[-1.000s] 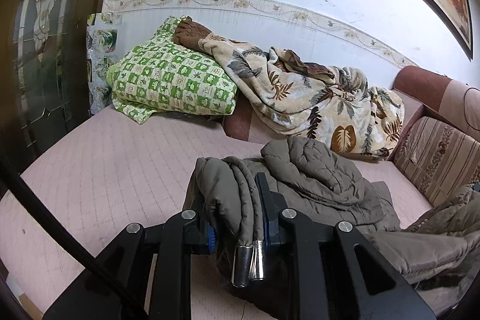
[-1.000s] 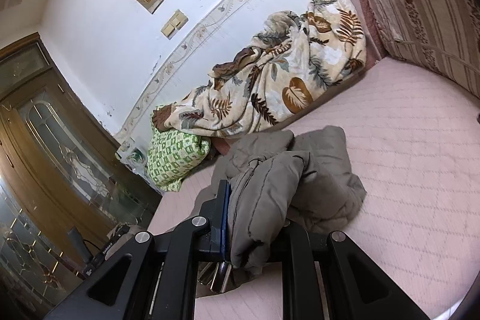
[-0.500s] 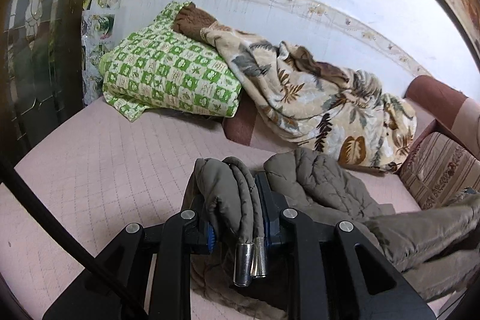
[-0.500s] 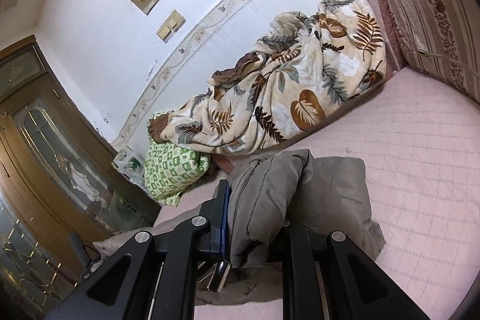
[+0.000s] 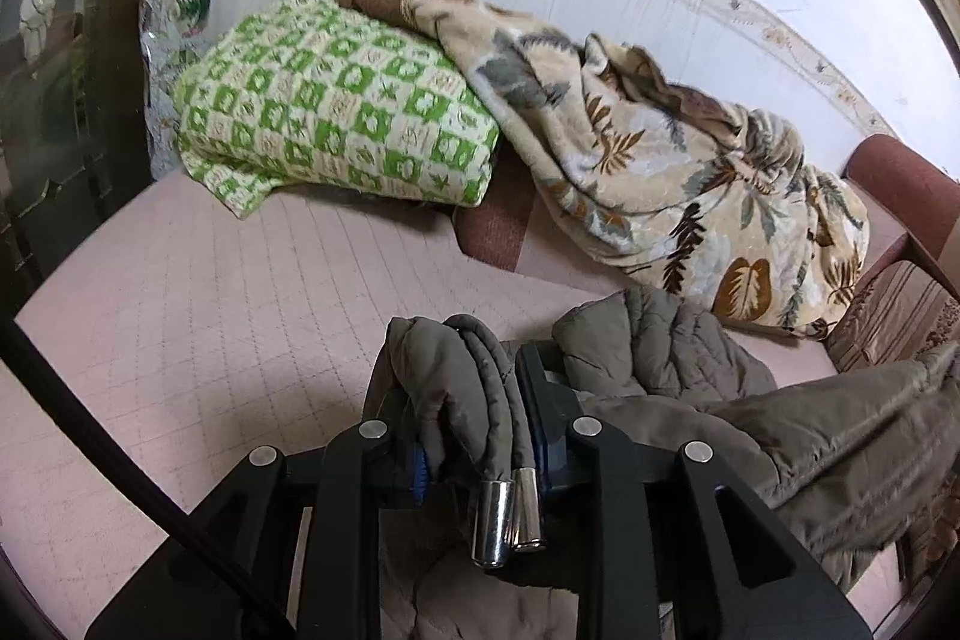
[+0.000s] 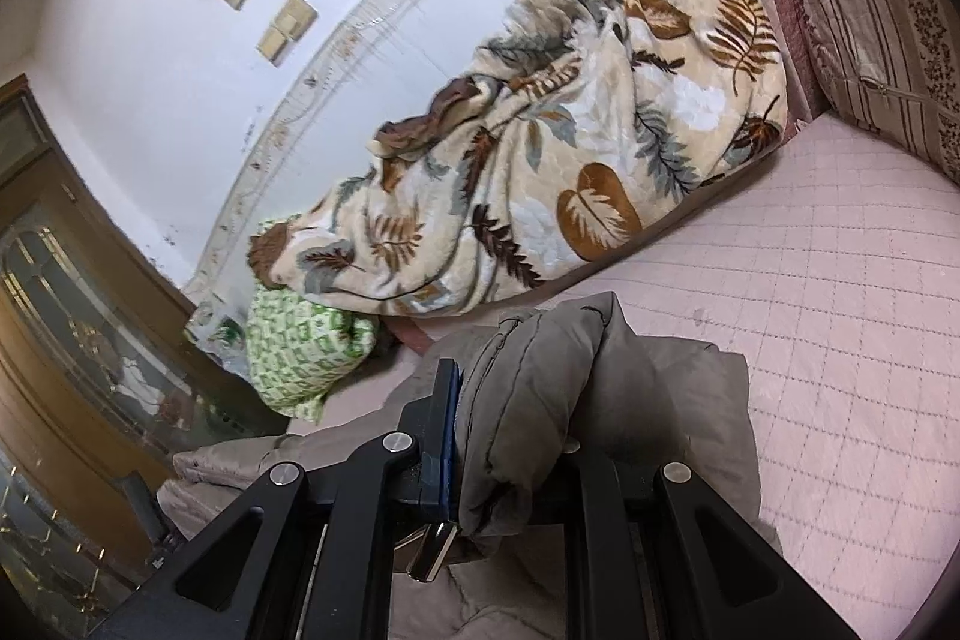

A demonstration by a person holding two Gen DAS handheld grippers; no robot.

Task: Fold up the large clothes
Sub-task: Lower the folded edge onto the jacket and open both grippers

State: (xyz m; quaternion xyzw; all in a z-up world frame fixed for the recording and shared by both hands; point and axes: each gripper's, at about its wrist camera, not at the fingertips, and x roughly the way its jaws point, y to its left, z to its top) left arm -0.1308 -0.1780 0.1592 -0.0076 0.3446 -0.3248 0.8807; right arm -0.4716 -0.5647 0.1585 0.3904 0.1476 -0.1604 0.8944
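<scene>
The big pink quilted bed cover (image 5: 198, 316) lies under everything. At its back, by the wall, sits the cream fluffy blanket with brown leaves (image 5: 660, 160), and the green and white checked pillow (image 5: 336, 118) touches it. The puffy grey-brown jacket (image 5: 660, 358) is in front of the blanket. The left gripper (image 5: 474, 424) pinches a jacket fold tight. The right gripper (image 6: 516, 436) squeezes another thick fold.
</scene>
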